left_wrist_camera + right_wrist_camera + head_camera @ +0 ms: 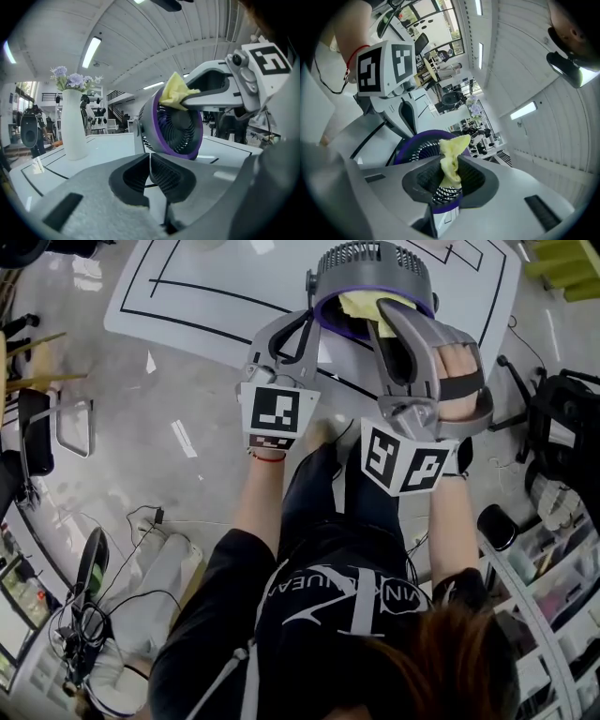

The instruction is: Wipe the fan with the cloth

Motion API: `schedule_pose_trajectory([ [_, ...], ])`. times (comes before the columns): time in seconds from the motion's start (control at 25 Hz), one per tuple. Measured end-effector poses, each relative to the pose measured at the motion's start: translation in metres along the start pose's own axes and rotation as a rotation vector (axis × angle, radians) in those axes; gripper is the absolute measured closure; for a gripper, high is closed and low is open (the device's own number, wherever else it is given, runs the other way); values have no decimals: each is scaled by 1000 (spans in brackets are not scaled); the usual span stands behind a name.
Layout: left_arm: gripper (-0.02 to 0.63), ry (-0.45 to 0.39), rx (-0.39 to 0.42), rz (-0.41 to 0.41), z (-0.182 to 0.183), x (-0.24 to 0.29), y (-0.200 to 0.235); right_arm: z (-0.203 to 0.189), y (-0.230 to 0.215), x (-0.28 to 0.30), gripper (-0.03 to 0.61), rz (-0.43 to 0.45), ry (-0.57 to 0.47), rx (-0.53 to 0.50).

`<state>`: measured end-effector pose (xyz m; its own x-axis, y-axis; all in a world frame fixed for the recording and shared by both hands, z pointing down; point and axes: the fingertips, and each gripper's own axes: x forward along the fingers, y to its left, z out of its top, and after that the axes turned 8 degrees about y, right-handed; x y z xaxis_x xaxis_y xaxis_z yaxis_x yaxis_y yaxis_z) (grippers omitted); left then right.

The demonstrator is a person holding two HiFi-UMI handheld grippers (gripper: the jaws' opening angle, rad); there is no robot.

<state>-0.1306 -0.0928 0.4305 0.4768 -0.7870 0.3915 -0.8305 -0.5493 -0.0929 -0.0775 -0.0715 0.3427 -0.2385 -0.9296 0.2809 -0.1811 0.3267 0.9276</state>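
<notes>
The fan (373, 276), grey with a purple front ring, stands on a white table (187, 287) marked with black lines. The right gripper (382, 313) reaches over the fan's near edge. In the right gripper view its jaws are clamped on a crumpled yellow cloth (450, 157), whose free end sticks up past them in front of the fan's (415, 147) grille. From the left gripper view the cloth (172, 92) sits at the top of the purple ring of the fan (177, 127), held there by the right gripper (187, 99); it looks to be touching the rim. The left gripper (150, 161) has its jaws pressed together with nothing between them, and it hangs just beside the fan's left side. A white vase (74, 126) of pale purple flowers stands on the table, well apart from the fan.
</notes>
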Motion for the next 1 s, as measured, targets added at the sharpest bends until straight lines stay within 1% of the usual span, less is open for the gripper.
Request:
schedule_pose_trajectory([
  [0.2, 603, -1, -55, -8, -1, 2, 4, -12, 3, 0, 499, -15, 51, 15],
  [0.32, 603, 3, -56, -9, -1, 2, 5, -21, 6, -1, 499, -10, 87, 62],
  [0.44, 603, 9, -38, -3, -1, 2, 5, -29, 9, -3, 499, 2, 120, 98],
  [0.56, 603, 16, -18, 1, -2, 2, 5, -36, 15, -4, 499, 24, 153, 127],
  [0.72, 603, 16, -26, -1, -2, 2, 5, -42, 23, -4, 500, 59, 188, 144],
  [1.0, 603, 26, -35, -7, -3, 2, 4, -47, 48, -2, 503, 155, 224, 112],
])
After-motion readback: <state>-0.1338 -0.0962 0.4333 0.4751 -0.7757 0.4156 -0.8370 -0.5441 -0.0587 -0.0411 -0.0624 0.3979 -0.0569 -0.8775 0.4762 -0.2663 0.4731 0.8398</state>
